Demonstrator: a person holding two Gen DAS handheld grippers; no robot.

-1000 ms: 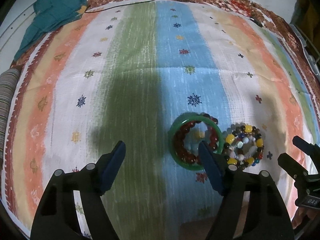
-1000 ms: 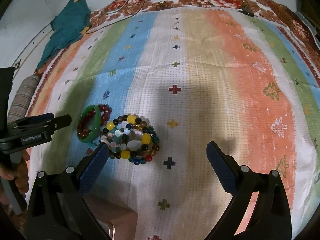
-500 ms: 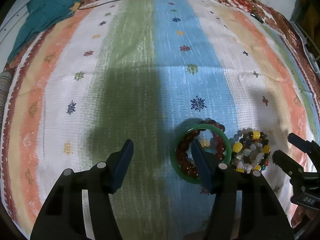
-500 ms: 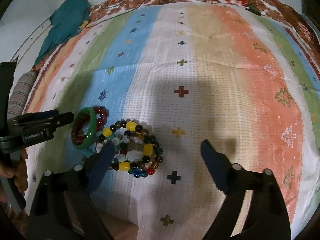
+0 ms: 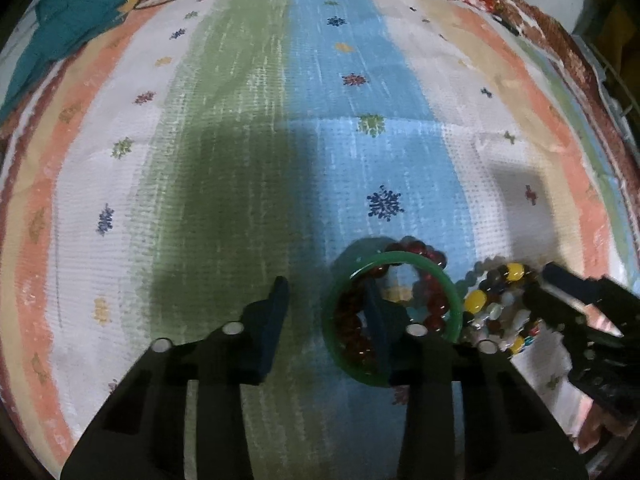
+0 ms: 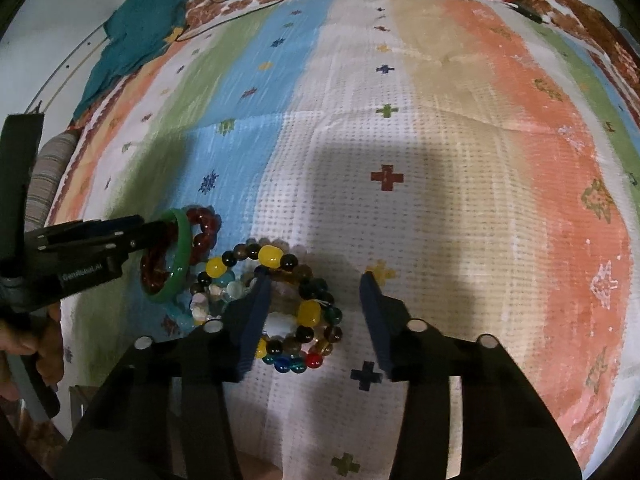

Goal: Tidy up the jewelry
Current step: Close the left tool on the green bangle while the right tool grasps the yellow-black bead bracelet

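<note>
A green bangle [image 5: 400, 258] lies on the striped cloth with a dark red bead bracelet [image 5: 434, 304] inside it. My left gripper [image 5: 326, 304] is open; its right finger sits inside the bangle, its left finger outside, straddling the bangle's left rim. A pile of multicoloured bead bracelets [image 6: 296, 308] lies to the bangle's right. My right gripper [image 6: 316, 292] is open; its left finger rests in the middle of the pile, its right finger on cloth beside it. The bangle [image 6: 182, 256] and the left gripper [image 6: 132, 236] show in the right wrist view.
A striped, patterned cloth [image 5: 248, 128] covers the surface. A teal cloth [image 6: 136, 36] lies at the far left corner with a thin dark cable [image 6: 240, 8] near it. A striped cushion [image 6: 44, 176] sits at the left edge.
Both grippers have narrowed and moved forward and down. The left now straddles the bangle's rim; the right's left finger has come into the bead pile.
</note>
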